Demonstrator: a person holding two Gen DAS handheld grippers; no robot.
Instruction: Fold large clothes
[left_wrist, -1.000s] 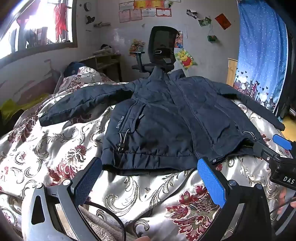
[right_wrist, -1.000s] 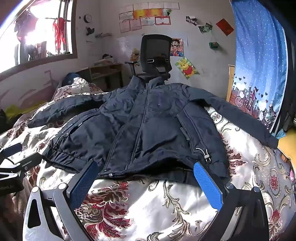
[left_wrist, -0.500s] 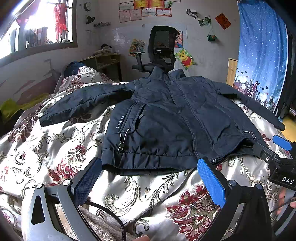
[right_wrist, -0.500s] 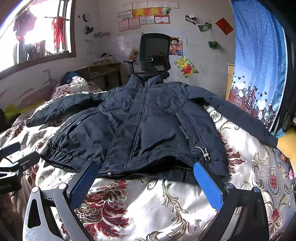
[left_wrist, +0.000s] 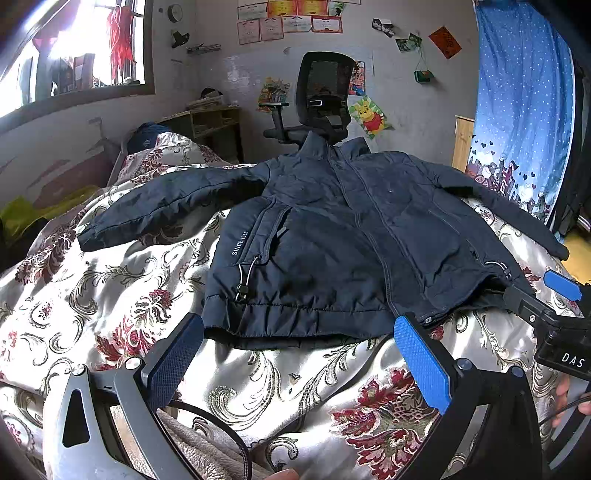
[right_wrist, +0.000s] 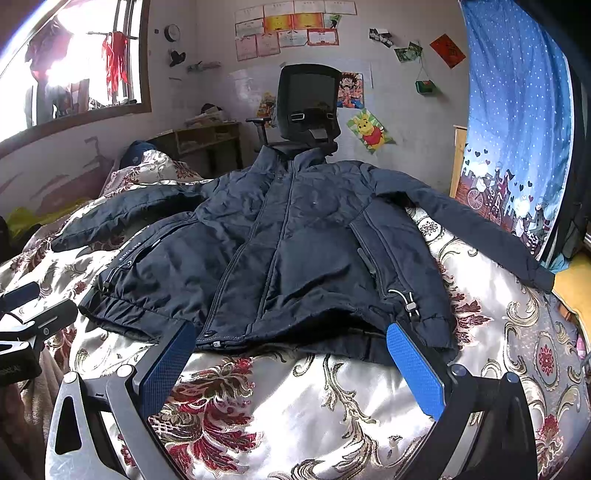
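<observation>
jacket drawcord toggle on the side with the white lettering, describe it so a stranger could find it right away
Start at the floral bedspread and the dark navy jacket spread flat on it. Near its hem, just below the white SINCE 1968 print, hangs a looped drawcord with a toggle. The other cord has no lettering beside it.

White print running up the jacket (left_wrist: 332, 236) beside its left front pocket reads "SINCE 1968" — clear in the left wrist view, while in the right wrist view the same print shows only partly and cannot be read in full. The body of the right claw (left_wrist: 561, 291) carries white letters "DAS", cut off at the frame's edge. The certificates (right_wrist: 295, 33) on the wall bear print too small to read.
</observation>
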